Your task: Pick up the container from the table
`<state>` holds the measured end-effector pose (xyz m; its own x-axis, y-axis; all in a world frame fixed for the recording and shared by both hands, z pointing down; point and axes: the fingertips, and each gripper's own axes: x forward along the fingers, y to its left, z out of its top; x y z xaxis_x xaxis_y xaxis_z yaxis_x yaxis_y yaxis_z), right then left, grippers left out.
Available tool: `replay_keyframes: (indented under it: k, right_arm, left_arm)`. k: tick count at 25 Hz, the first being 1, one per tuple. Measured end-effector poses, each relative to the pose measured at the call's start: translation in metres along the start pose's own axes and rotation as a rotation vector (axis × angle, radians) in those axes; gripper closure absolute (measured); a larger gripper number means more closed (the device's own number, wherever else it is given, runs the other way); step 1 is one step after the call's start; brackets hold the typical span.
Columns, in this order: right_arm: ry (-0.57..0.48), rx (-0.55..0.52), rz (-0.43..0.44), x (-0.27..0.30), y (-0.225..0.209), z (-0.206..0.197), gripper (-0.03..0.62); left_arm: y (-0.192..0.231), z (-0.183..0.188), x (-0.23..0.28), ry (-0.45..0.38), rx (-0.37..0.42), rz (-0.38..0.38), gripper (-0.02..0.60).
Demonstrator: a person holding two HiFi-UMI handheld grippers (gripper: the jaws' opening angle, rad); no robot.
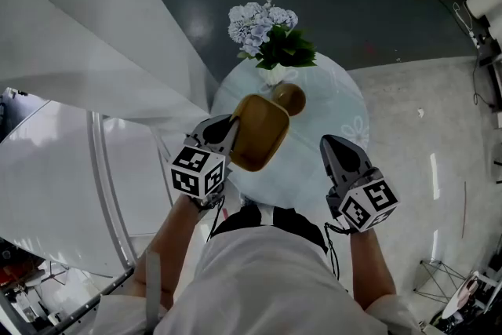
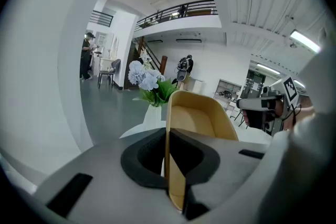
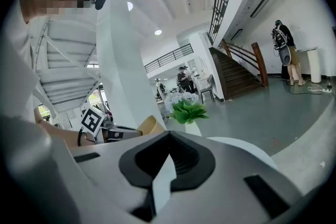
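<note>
L gripper (image 1: 232,128) pinches container (image 1: 263,133) wall; prob. light, stiff, slick, so grip rim deep. R gripper (image 1: 333,143) closed, empty.

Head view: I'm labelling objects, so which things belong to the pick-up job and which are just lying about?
Job: yellow container, clamped by the left gripper; round table.
Lying about: flower vase, small brown round object.

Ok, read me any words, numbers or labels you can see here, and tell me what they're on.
No readable words, numbers or brands anywhere.
Left cube: black-and-white square markers only, no letters.
Right cube: the same kind of markers.
Container: plain, no label showing.
</note>
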<state>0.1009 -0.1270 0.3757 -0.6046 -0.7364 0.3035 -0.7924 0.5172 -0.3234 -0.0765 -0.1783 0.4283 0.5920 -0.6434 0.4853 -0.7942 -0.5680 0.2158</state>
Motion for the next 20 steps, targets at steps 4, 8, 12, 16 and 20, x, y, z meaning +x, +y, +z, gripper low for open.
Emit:
replay_keyframes:
  k: [4,8,12,16,20]
  right_arm:
    - [-0.011,-0.007,-0.001,-0.005,0.005,0.004,0.58]
    - [-0.02,-0.002,-0.014,-0.009,0.005,0.007,0.58]
    - [-0.024,-0.007,-0.019,-0.01,0.006,0.01,0.58]
    - [-0.026,-0.019,-0.015,-0.008,0.008,0.012,0.58]
    - [-0.029,-0.019,-0.017,-0.006,0.008,0.013,0.58]
  left_arm:
    - [-0.006,0.008,-0.007,-0.02,0.007,-0.006,0.554]
    - [-0.012,0.017,-0.012,-0.044,0.01,-0.02,0.554]
    - [-0.014,0.024,-0.015,-0.057,0.02,-0.026,0.554]
    - [-0.017,0.031,-0.017,-0.069,0.03,-0.032,0.554]
    - [-0.022,0.034,-0.016,-0.074,0.04,-0.041,0.552]
